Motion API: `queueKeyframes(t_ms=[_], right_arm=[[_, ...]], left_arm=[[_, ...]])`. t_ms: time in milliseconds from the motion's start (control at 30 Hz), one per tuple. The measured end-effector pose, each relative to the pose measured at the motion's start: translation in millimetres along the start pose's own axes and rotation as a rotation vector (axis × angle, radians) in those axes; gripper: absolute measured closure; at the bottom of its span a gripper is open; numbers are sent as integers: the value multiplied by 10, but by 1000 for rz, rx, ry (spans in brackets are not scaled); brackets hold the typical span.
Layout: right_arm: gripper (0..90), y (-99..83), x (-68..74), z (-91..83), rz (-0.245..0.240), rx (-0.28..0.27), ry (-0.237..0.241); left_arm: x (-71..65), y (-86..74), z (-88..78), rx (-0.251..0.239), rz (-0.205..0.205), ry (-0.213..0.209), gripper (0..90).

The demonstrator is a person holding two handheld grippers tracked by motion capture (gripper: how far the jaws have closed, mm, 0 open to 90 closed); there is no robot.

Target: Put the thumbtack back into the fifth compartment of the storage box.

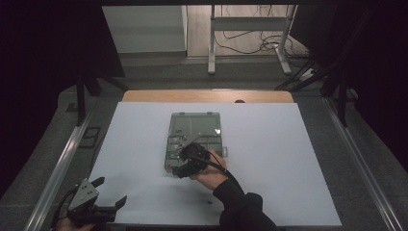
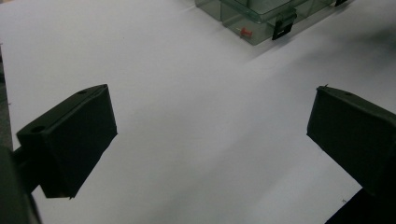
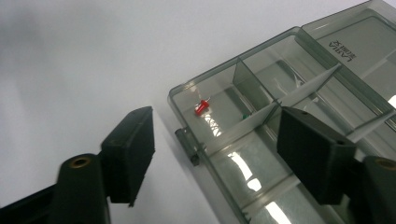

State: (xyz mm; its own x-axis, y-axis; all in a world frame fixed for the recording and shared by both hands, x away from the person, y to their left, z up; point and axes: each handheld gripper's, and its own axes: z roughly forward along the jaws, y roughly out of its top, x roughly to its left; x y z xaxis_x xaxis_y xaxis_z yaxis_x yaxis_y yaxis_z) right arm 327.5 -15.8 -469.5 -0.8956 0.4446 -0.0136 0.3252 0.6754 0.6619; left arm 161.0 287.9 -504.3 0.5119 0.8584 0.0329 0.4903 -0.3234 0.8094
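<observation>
Your right tongs (image 3: 215,154) stand with their blocky, matte black jaws spread apart and nothing between the pads. They hang over the near corner of the compartment box (image 3: 299,93), one jaw out over the white sheet, the other above a divided cell. In the high view you see the same tongs (image 1: 185,161) at the box's near edge, with your hand (image 1: 211,175) and dark sleeve coming in behind and the cable trailing back over the wrist.

The box is smoky, see-through plastic, rectangular, split by thin upright walls into several cells, with its lid (image 1: 196,124) folded open on the far side. A small latch (image 3: 188,145) juts from the near wall. In the corner cell lies a small red piece (image 3: 201,108), short and cylinder-like; a tiny green speck (image 3: 244,115) sits by the next divider.

Your left tongs (image 2: 210,126) are wide open too, holding nothing, poised over bare sheet well apart from the box. The high view puts them (image 1: 109,191) at the near left corner.

The white sheet (image 1: 269,159) is smooth and matte, and covers the wooden worktop (image 1: 207,96), whose far edge shows.
</observation>
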Motion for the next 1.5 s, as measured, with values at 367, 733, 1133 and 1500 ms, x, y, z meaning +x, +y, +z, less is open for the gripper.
queueKeyframes(t_ms=[367,733,1133,1500], right_arm=[[96,-155,61,-142,4,16,1],[16,-313,84,-277,8,56,-46],[29,-455,117,-415,41,128,-54],[164,-650,131,-477,57,176,-42]], left_arm=[[-3,1,2,1,0,0,18],[-3,0,1,0,1,-1,18],[-3,1,0,-1,0,-1,18],[-3,1,0,-1,0,-2,18]])
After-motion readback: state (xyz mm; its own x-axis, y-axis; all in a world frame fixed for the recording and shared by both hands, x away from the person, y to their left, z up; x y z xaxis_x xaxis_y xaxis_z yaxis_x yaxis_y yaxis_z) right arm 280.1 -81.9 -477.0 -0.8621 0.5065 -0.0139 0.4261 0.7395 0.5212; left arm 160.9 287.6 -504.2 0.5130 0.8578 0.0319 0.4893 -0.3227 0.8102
